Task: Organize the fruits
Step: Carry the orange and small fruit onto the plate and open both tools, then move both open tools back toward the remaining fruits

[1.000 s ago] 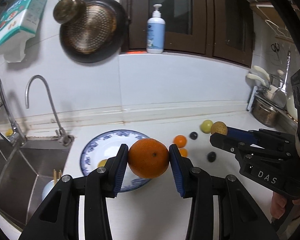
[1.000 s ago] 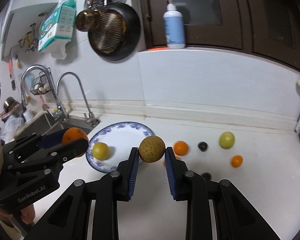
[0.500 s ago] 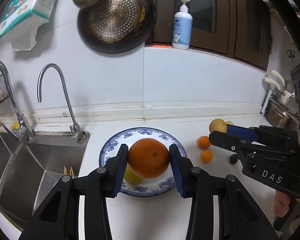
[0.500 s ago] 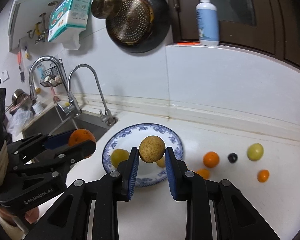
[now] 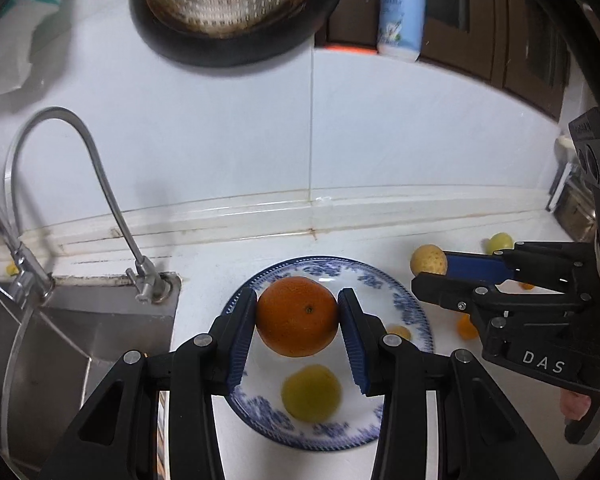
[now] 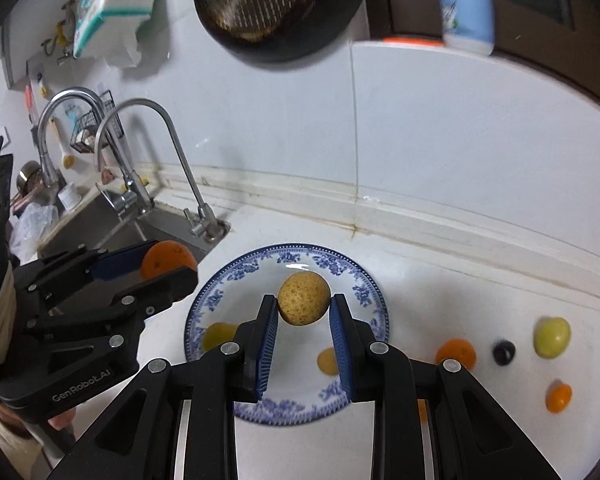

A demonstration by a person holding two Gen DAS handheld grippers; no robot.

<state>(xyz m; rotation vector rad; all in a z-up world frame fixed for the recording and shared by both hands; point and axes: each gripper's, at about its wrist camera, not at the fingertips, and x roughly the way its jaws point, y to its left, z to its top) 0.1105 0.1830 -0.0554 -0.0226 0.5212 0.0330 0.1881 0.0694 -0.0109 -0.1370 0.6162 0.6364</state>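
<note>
My left gripper (image 5: 297, 316) is shut on a large orange (image 5: 297, 318), held above the blue-and-white plate (image 5: 404, 304). A yellow-green fruit (image 5: 311, 396) and a small yellow one (image 5: 399, 332) lie on that plate. My right gripper (image 6: 304, 304) is shut on a speckled tan round fruit (image 6: 303, 298), also over the plate (image 6: 219, 284). Each gripper shows in the other's view: the right (image 5: 428, 268) beside the plate's right rim, the left (image 6: 167, 264) at its left. On the counter right of the plate lie a small orange (image 6: 456, 354), a dark berry (image 6: 504, 352), a green fruit (image 6: 551, 336) and a tiny orange (image 6: 558, 397).
A steel sink (image 5: 59, 340) with a curved tap (image 5: 99, 184) lies left of the plate. A dark pan with a colander (image 5: 235, 4) hangs on the tiled wall, a pump bottle (image 5: 402, 8) stands on the ledge. A second tap (image 6: 59, 120) and a wire rack sit far left.
Both grippers have carried their fruits leftward and forward, from beside the loose fruits to over the plate, which now looks larger and centred. Neither grip changed.
</note>
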